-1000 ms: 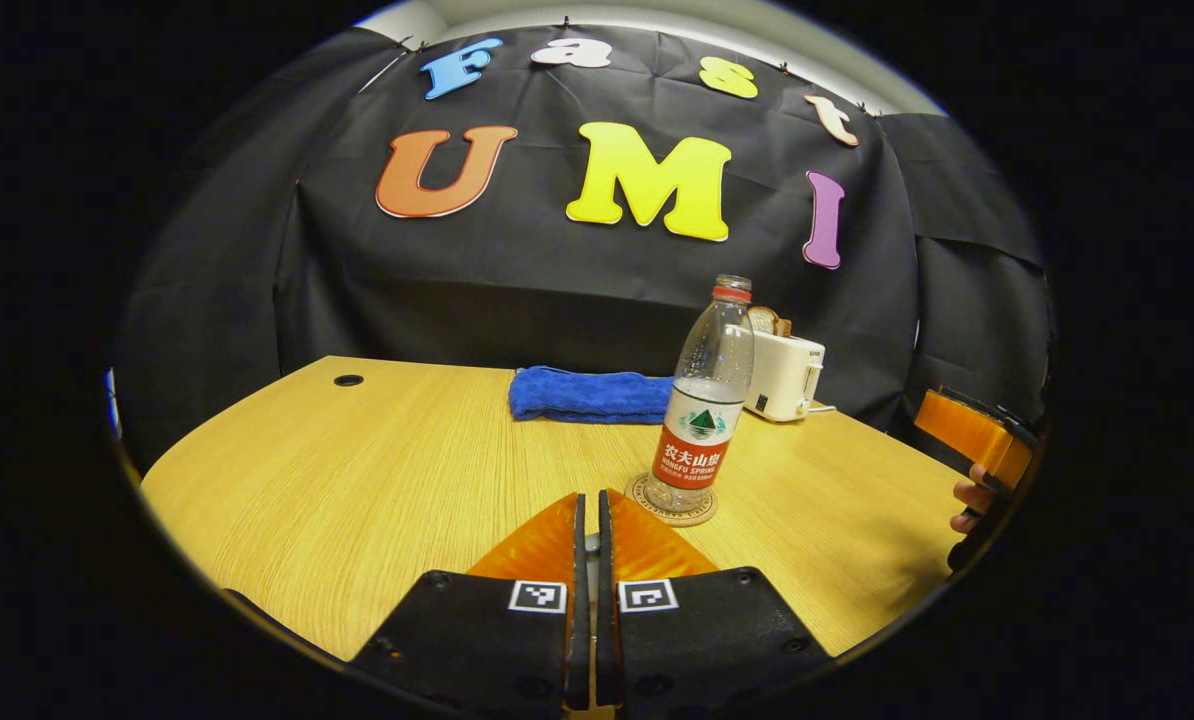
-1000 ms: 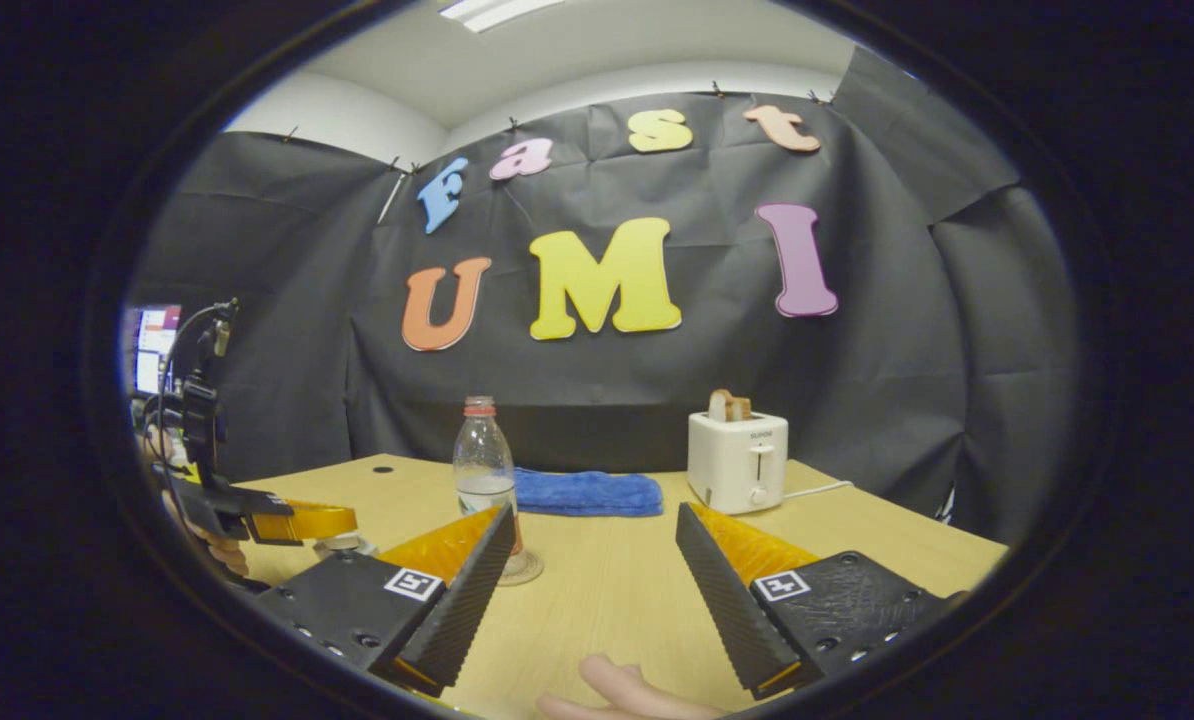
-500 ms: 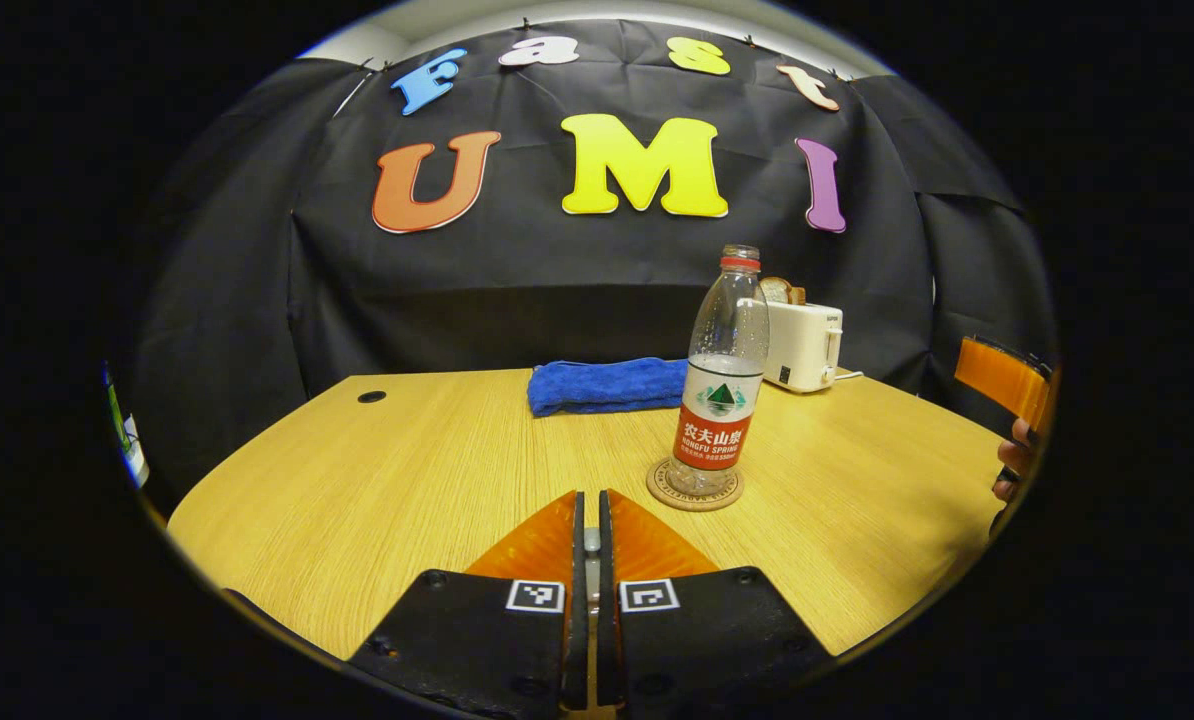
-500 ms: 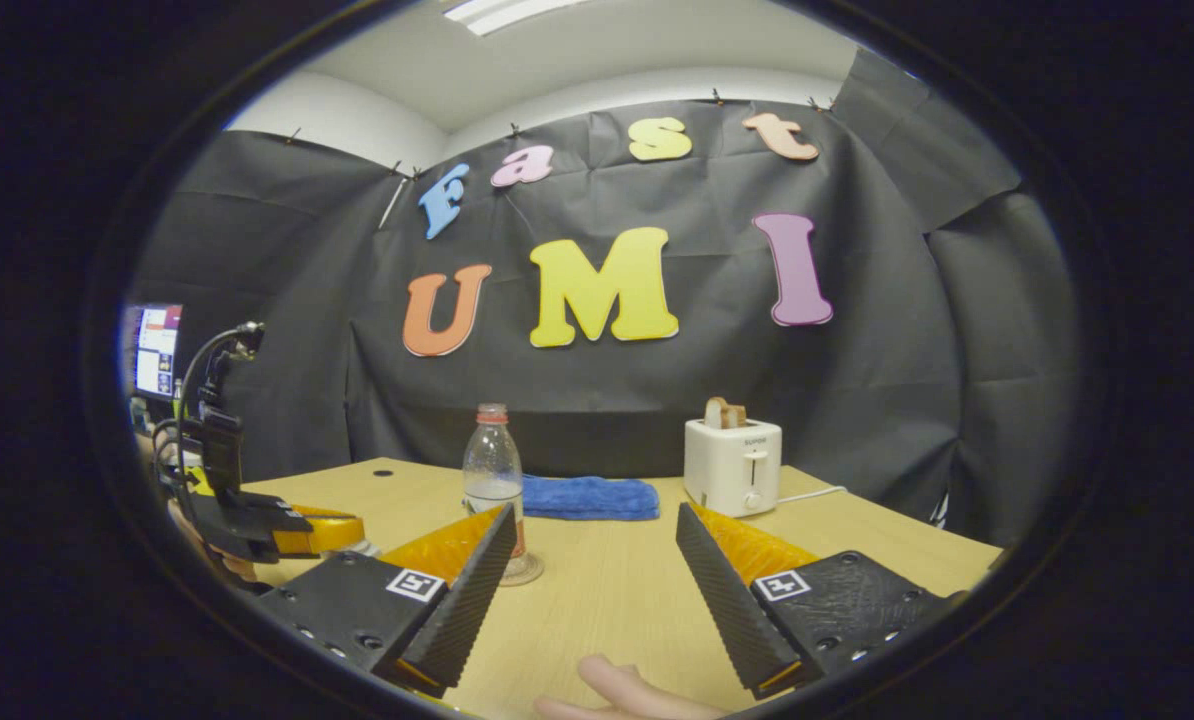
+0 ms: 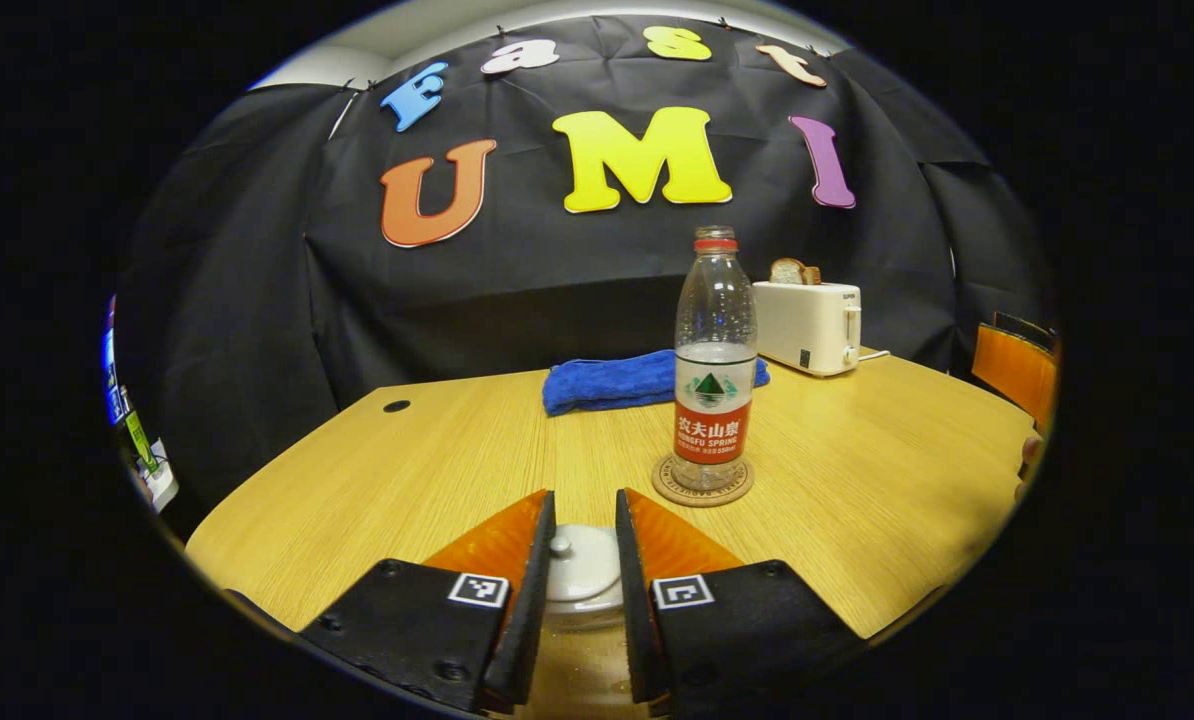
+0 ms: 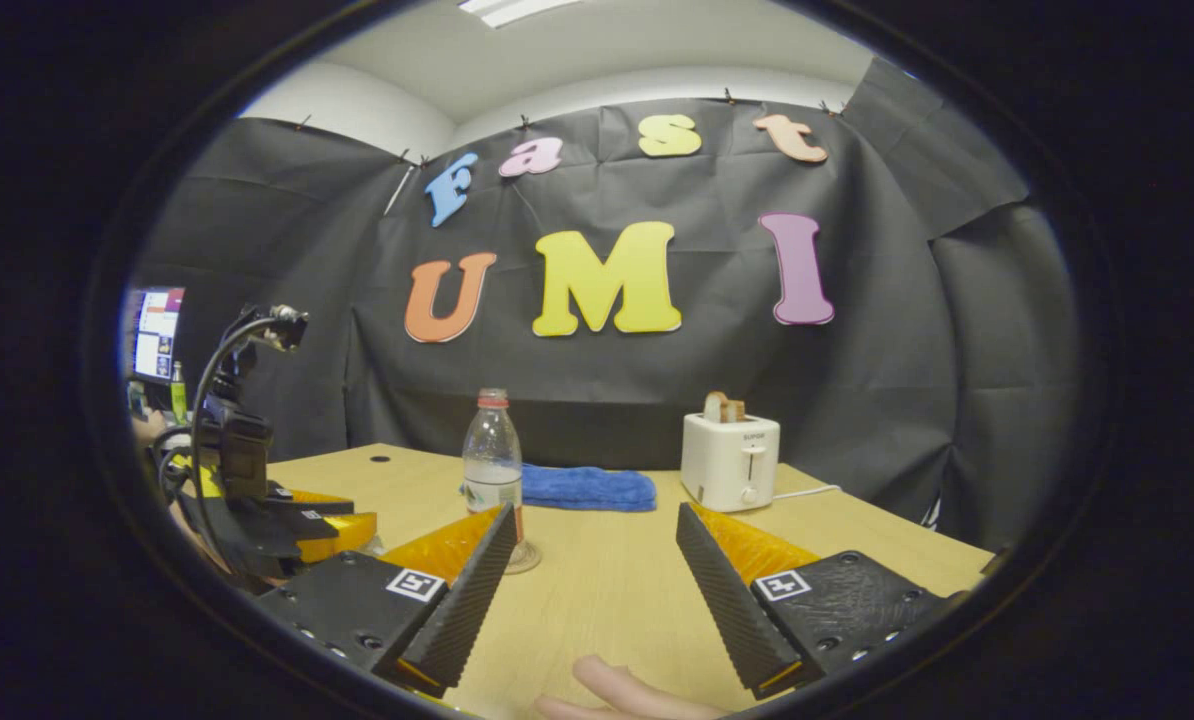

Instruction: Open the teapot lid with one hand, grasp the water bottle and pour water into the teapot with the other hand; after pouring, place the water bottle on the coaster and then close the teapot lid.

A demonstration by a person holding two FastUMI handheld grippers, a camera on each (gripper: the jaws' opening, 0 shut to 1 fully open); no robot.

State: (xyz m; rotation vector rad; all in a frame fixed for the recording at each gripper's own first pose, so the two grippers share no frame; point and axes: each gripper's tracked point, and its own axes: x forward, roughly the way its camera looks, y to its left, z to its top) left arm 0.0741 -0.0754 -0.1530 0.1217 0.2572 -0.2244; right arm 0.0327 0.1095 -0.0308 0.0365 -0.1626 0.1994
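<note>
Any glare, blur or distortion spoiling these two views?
Left gripper view: sharp, fisheye bends the table edge; water bottle crisp, teapot lid near the lens slightly soft. Right gripper view: ceiling light bright but no glare; the toaster reads clearly.

On my surface (image 5: 377, 470) I count one water bottle (image 5: 714, 370), one coaster (image 5: 702, 483) (under the bottle), one teapot lid (image 5: 579, 565). One blue towel (image 5: 637, 379), one toaster (image 5: 807, 326), and my two grippers (image 5: 582, 530) (image 6: 593, 575).
</note>
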